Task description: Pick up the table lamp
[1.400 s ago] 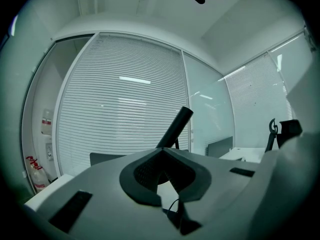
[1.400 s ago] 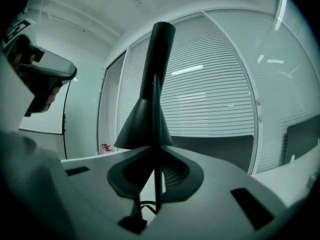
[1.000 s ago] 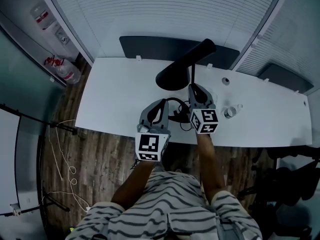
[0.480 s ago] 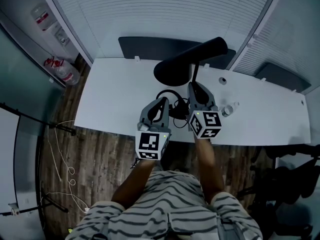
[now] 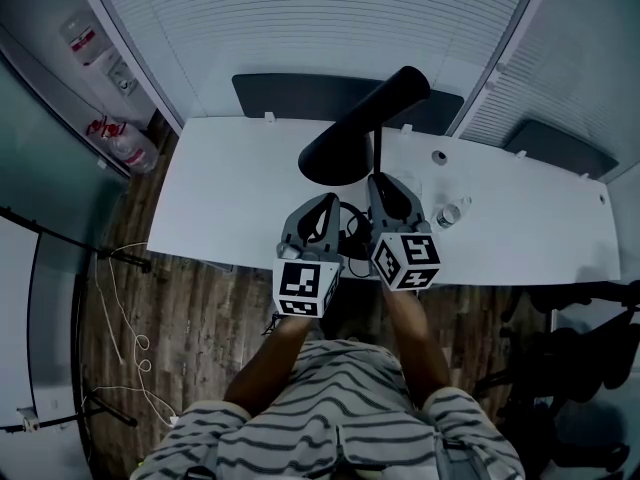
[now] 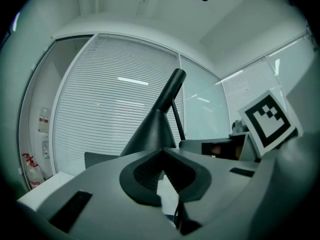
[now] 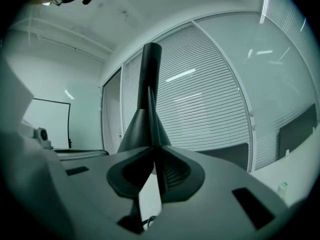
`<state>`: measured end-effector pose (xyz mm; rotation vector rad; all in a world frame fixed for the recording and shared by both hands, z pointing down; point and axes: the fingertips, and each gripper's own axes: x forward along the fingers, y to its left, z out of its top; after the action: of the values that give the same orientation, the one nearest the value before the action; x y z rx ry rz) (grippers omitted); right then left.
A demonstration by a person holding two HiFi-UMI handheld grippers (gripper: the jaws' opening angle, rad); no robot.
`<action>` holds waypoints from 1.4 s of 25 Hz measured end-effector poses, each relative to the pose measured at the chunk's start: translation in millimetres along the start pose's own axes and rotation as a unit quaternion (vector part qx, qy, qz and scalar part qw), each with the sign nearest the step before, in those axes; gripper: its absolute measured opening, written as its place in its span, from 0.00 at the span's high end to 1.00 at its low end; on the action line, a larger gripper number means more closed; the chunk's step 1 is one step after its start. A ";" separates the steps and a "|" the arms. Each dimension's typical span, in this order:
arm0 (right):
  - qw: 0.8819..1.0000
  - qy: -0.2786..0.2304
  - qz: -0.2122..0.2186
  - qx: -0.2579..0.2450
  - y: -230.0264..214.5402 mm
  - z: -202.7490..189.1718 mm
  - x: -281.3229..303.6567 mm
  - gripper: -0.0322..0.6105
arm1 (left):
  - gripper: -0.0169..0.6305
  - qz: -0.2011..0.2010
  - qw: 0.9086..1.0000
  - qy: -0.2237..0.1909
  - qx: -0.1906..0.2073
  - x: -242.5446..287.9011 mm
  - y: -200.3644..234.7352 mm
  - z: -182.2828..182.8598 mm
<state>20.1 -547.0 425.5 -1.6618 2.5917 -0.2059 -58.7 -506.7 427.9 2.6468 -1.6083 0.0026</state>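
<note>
The black table lamp has a cone shade (image 5: 340, 148) and a thin stem (image 5: 377, 153); it stands over the white table (image 5: 220, 193). My right gripper (image 5: 383, 180) is shut on that stem, which runs straight up between its pads (image 7: 158, 176) to the shade (image 7: 147, 119). My left gripper (image 5: 326, 204) sits just left of it, its jaws closed. The lamp's black cable (image 5: 352, 223) coils between the two grippers and shows just under the left jaws (image 6: 178, 218). In the left gripper view the shade (image 6: 152, 129) rises ahead. The lamp's foot is hidden.
A small clear bottle (image 5: 449, 211) and a small round object (image 5: 438, 157) lie on the table to the right. Dark panels (image 5: 290, 93) stand behind the table against the blinds. Water bottles (image 5: 125, 138) and loose cables (image 5: 125, 303) are on the wooden floor at left.
The right gripper and the lamp have shifted slightly left and nearer to me, and the shade's neck has swung back. The left gripper has barely moved.
</note>
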 end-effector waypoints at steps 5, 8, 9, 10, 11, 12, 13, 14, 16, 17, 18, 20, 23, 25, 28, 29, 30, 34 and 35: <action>1.000 -0.004 0.007 -0.001 8.0 4.2 -16.7 0.87 | 0.96 -0.004 1.000 -0.003 0.001 -1.3 -10.9 2.2; 1.000 -0.006 0.015 -0.002 13.9 6.0 -24.8 0.87 | 0.96 -0.005 1.000 -0.006 0.002 -1.6 -18.0 4.7; 1.000 -0.006 0.017 -0.002 15.2 6.1 -27.0 0.87 | 0.96 -0.005 1.000 -0.006 0.002 -1.6 -20.2 5.2; 1.000 -0.006 0.019 -0.001 16.0 6.1 -29.1 0.87 | 0.96 -0.005 1.000 -0.007 0.004 -1.7 -22.2 6.5; 1.000 -0.006 0.020 -0.002 16.4 6.2 -31.1 0.87 | 0.96 -0.004 1.000 -0.008 0.007 -1.9 -23.9 8.2; 1.000 -0.006 0.021 -0.002 16.6 6.4 -33.0 0.87 | 0.96 -0.002 1.000 -0.009 0.009 -2.1 -25.3 9.7; 1.000 -0.006 0.023 -0.002 17.0 6.8 -34.8 0.87 | 0.96 -0.001 1.000 -0.009 0.010 -2.3 -26.3 10.4; 1.000 -0.007 0.024 -0.003 17.6 7.1 -36.3 0.87 | 0.96 0.001 1.000 -0.009 0.009 -2.4 -26.9 10.3; 1.000 -0.007 0.027 -0.005 19.9 7.2 -38.3 0.87 | 0.96 0.003 1.000 -0.008 0.009 -2.5 -26.6 8.6; 1.000 -0.008 0.028 -0.005 21.4 6.7 -39.1 0.87 | 0.96 0.004 1.000 -0.007 0.010 -2.7 -26.1 8.2; 1.000 -0.007 0.029 -0.005 22.8 6.1 -39.8 0.87 | 0.96 0.005 1.000 -0.007 0.011 -3.0 -25.7 8.2; 1.000 -0.006 0.030 -0.005 24.4 5.1 -41.0 0.87 | 0.96 0.006 1.000 -0.008 0.013 -3.6 -25.8 9.1; 1.000 -0.007 0.030 -0.005 24.7 5.4 -42.3 0.87 | 0.96 0.007 1.000 -0.008 0.015 -3.9 -26.9 11.5; 1.000 -0.009 0.028 -0.003 24.4 5.7 -43.6 0.87 | 0.96 0.007 1.000 -0.008 0.017 -5.0 -27.2 11.6; 1.000 -0.010 0.027 -0.001 24.2 6.3 -44.4 0.87 | 0.96 0.009 1.000 -0.008 0.018 -6.9 -25.6 12.0; 1.000 -0.009 0.028 -0.001 24.5 6.3 -44.7 0.87 | 0.96 0.010 1.000 -0.008 0.018 -7.2 -25.3 12.2; 1.000 -0.009 0.029 -0.002 25.0 6.3 -44.9 0.87 | 0.96 0.010 1.000 -0.008 0.018 -7.4 -25.3 12.4; 1.000 -0.008 0.030 -0.006 28.2 5.9 -44.2 0.87 | 0.96 0.007 1.000 -0.010 0.021 -7.9 -26.2 14.4; 1.000 -0.008 0.030 -0.008 28.7 5.8 -44.0 0.87 | 0.96 0.007 1.000 -0.011 0.022 -8.3 -25.9 14.9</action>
<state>13.3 -495.8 414.5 -1.5821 2.6336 -0.1707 -39.9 -487.9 411.9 2.6777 -1.6518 0.0113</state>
